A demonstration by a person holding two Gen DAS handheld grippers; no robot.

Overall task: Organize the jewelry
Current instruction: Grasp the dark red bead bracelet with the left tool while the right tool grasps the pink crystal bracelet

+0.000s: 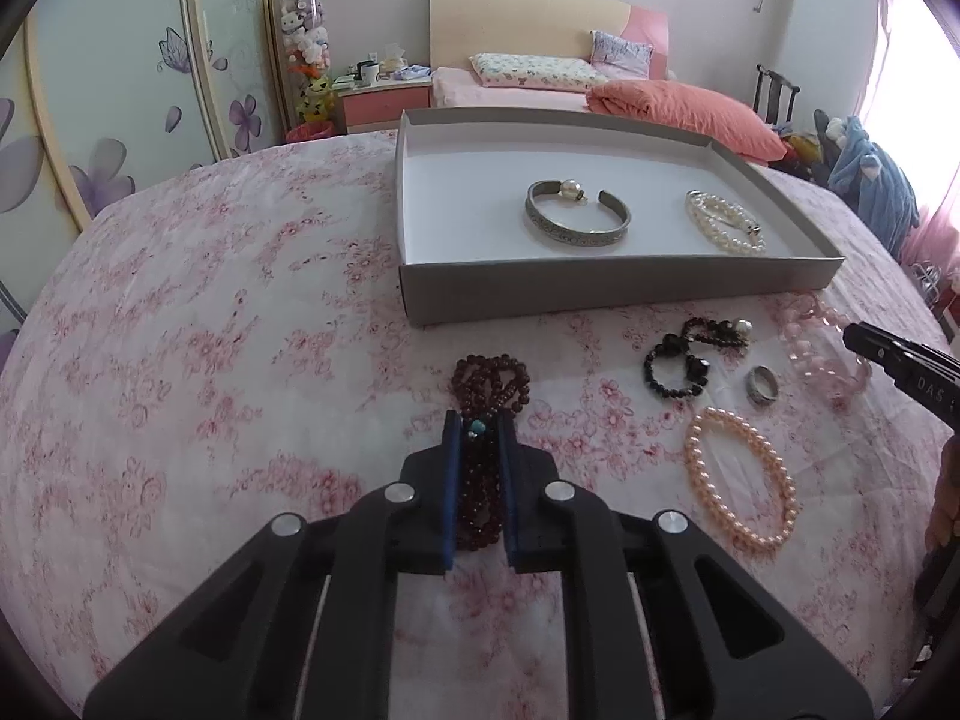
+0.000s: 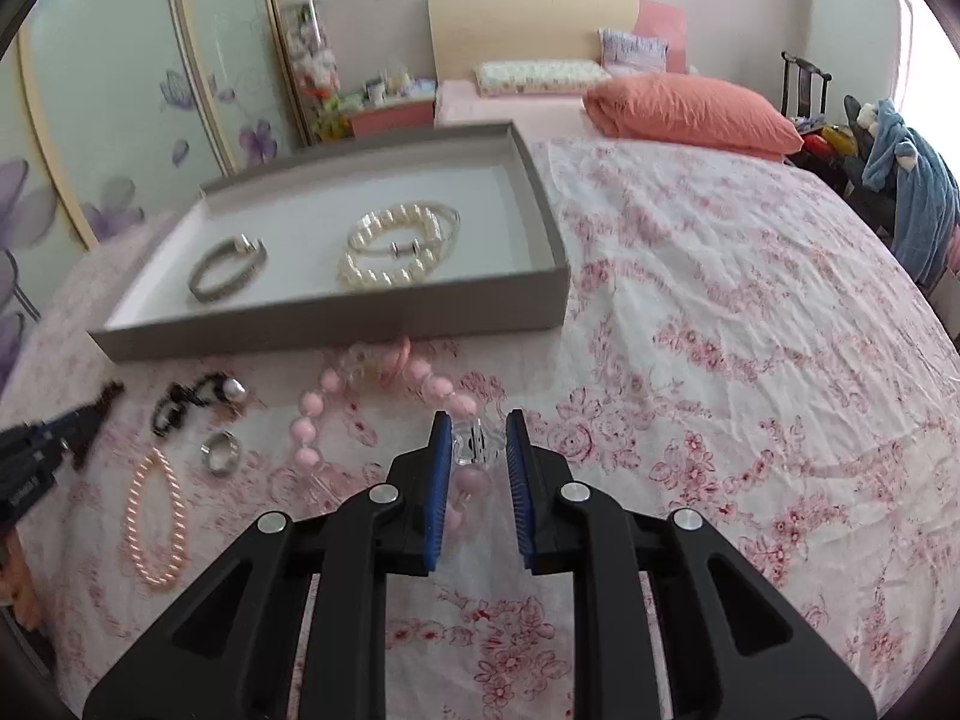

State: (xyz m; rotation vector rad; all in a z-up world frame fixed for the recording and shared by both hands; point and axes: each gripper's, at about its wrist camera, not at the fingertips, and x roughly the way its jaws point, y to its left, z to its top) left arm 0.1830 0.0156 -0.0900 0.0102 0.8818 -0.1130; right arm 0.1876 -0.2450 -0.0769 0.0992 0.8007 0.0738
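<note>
Left gripper (image 1: pixel 480 426) fingers pinch the dark red bead strand (image 1: pixel 489 384); right gripper (image 2: pixel 478 429) fingers sit spread around the pink bead necklace (image 2: pixel 312 420), near the tray (image 2: pixel 336 324).

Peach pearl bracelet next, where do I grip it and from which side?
Grip the near end of the peach pearl bracelet from above, one claw finger inside the loop and one outside. It lies flat as an open double-strand oval, clear of the ring.

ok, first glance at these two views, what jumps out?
The grey tray on the floral bedspread, holding a silver bangle and a pearl bracelet. In front of it, the left gripper straddles dark red beads; the right gripper straddles pink beads, jaws apart.
</note>
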